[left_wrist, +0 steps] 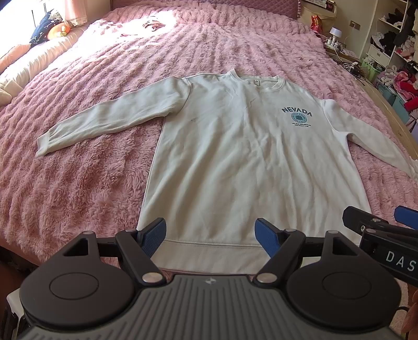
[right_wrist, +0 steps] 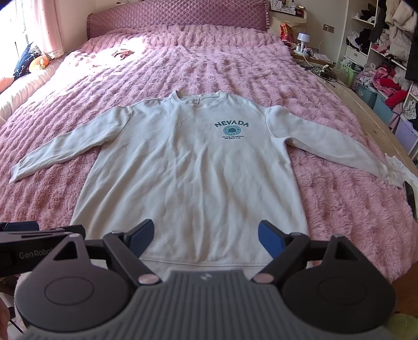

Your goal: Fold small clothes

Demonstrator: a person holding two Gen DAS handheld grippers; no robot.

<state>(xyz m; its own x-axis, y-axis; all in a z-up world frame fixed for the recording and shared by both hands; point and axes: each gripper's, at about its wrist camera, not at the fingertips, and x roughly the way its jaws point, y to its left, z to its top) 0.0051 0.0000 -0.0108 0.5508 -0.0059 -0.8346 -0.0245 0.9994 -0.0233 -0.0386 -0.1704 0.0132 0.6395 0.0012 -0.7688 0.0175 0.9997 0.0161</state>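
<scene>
A white long-sleeved sweatshirt (left_wrist: 235, 157) with a teal "NEVADA" print (left_wrist: 297, 115) lies flat, front up, on the pink fluffy bedspread (left_wrist: 78, 183), both sleeves spread outward. It also shows in the right wrist view (right_wrist: 188, 177). My left gripper (left_wrist: 210, 236) is open and empty, hovering just above the bottom hem. My right gripper (right_wrist: 206, 236) is open and empty, also over the hem. The right gripper shows at the right edge of the left wrist view (left_wrist: 378, 227). The left gripper's body shows at the left edge of the right wrist view (right_wrist: 31, 243).
The quilted pink headboard (right_wrist: 177, 13) stands at the far end. Pillows and a dark cushion (right_wrist: 24, 61) lie far left. A nightstand with a lamp (right_wrist: 303, 39), shelves of clothes (right_wrist: 386, 52) and storage boxes line the right side beyond the bed's wooden edge (right_wrist: 376, 130).
</scene>
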